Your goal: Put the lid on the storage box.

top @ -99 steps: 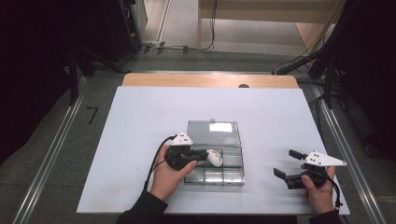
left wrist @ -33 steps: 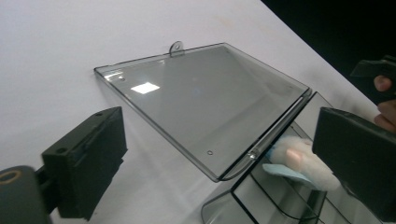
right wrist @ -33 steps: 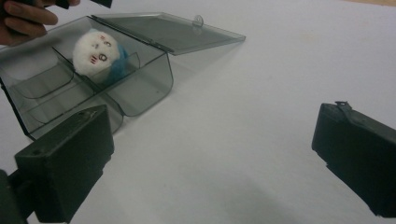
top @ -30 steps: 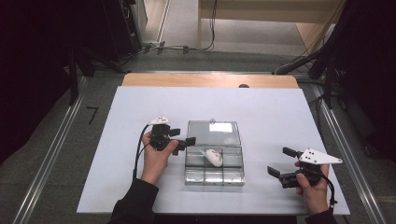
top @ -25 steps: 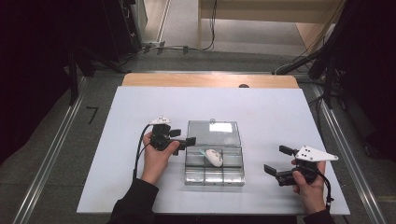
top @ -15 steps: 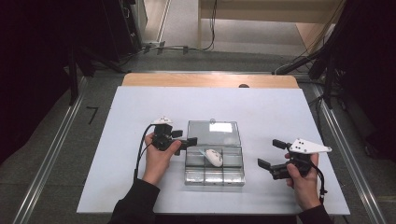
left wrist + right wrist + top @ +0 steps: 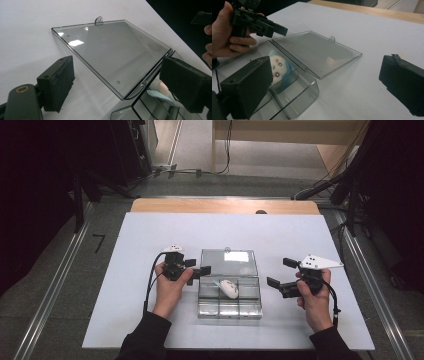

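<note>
High view: a clear box (image 7: pixel 230 302) is seen mid-worktop, lid (image 7: pixel 229 262) laid flat, a small plush toy (image 7: pixel 229 288) inside. The left gripper (image 7: pixel 197 266) and right gripper (image 7: pixel 279 273) are held released, flanking the box.

No legible txt or labels.
</note>
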